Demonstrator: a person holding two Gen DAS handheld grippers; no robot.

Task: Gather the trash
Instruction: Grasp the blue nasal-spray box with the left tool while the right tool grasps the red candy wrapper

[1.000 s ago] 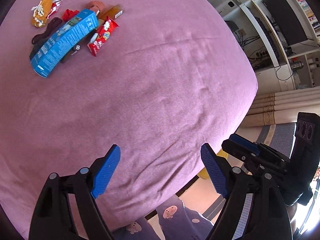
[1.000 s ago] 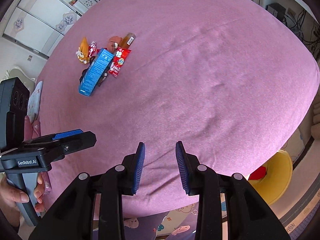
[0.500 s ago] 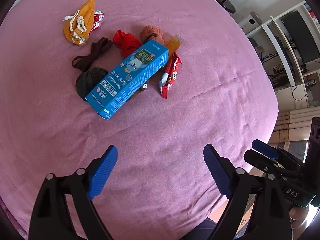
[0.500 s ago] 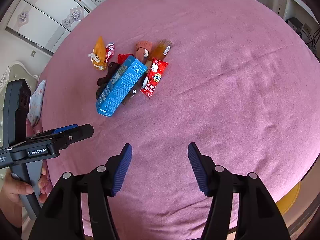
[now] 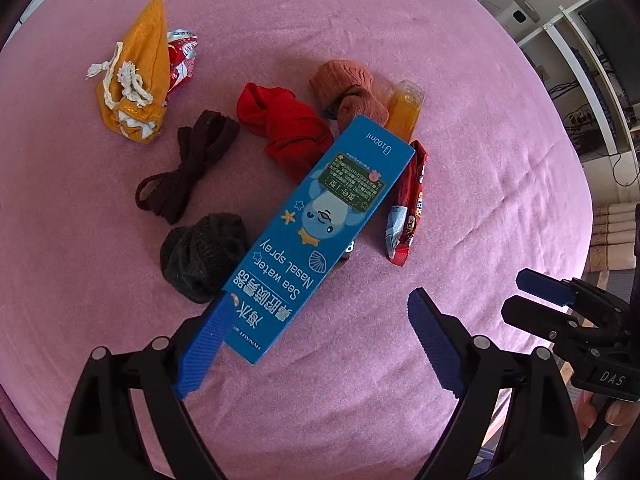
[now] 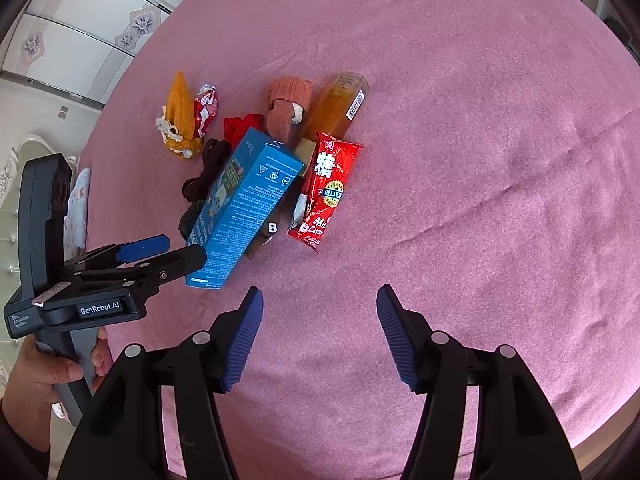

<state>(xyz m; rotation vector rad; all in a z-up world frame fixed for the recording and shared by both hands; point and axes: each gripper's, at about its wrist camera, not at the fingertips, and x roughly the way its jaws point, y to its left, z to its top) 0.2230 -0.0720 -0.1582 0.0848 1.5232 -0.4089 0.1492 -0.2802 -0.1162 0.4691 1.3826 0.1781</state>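
A blue nasal spray box (image 5: 316, 236) lies tilted over a pile on the pink tablecloth (image 5: 480, 80); it also shows in the right wrist view (image 6: 244, 208). My left gripper (image 5: 320, 340) is open, its jaws on either side of the box's near end, the left finger (image 5: 204, 344) close beside it. A red candy wrapper (image 6: 326, 192), an orange bottle (image 6: 340, 106) and a crushed red can (image 5: 182, 60) lie around the box. My right gripper (image 6: 320, 336) is open and empty, short of the candy wrapper.
Among the trash lie an orange drawstring pouch (image 5: 136, 76), a red cloth (image 5: 288, 124), rust-brown socks (image 5: 344, 88), a dark brown cloth bow (image 5: 184, 172) and a dark knitted ball (image 5: 200, 256). Shelving with cables (image 5: 592, 92) stands beyond the table's right edge.
Both grippers have moved forward over the table toward the pile. The right gripper has opened wide. The left gripper's jaws now straddle the near end of the blue box.
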